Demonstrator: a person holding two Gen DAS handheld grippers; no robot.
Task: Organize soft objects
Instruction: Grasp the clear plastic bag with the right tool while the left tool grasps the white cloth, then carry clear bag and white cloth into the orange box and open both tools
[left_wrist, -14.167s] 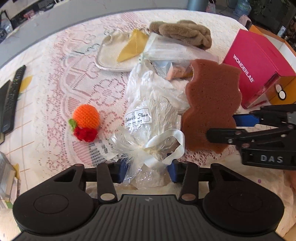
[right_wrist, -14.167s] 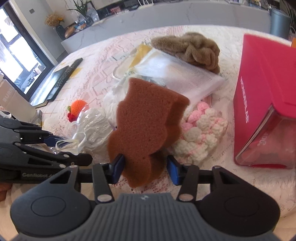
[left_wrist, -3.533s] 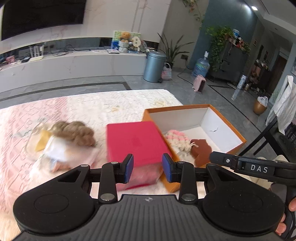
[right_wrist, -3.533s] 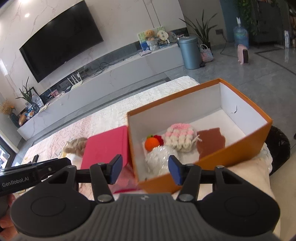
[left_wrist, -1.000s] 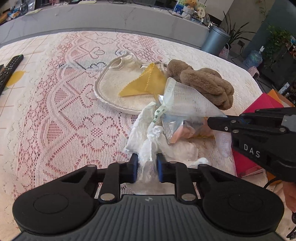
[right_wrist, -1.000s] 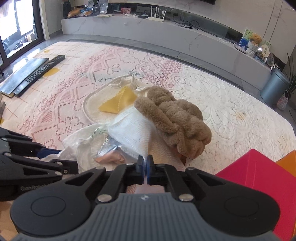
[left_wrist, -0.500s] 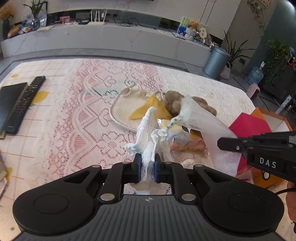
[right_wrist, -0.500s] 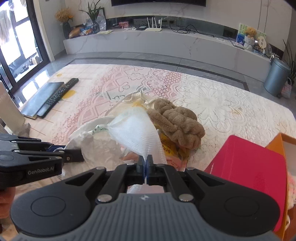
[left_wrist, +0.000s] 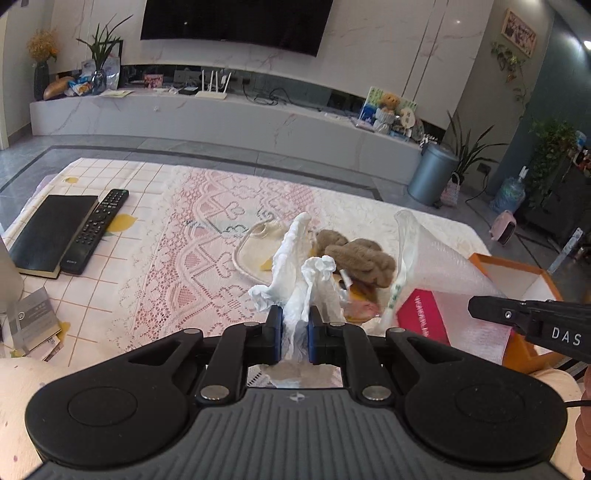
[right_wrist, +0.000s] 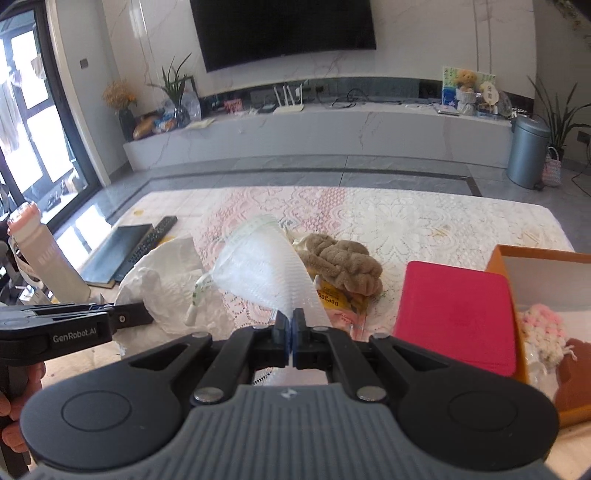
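The left gripper (left_wrist: 294, 330) has its fingers (left_wrist: 275, 334) nearly closed, pinching a crumpled white plastic bag (left_wrist: 295, 291) that rises between and ahead of them. The right gripper (right_wrist: 289, 334) has its fingers (right_wrist: 281, 338) pressed almost together on the edge of a translucent mesh bag (right_wrist: 266, 269) fanning out ahead and to their left. Beyond both pairs of fingers a brown plush toy (right_wrist: 341, 267) lies on the lace-covered desk (right_wrist: 424, 221). Right of the right gripper's fingers sit a red box (right_wrist: 456, 314) and an orange box (right_wrist: 535, 258).

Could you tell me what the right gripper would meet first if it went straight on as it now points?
Probably the fuzzy brown plush toy, beyond the white mesh sheet the right gripper grips; depth is unclear.
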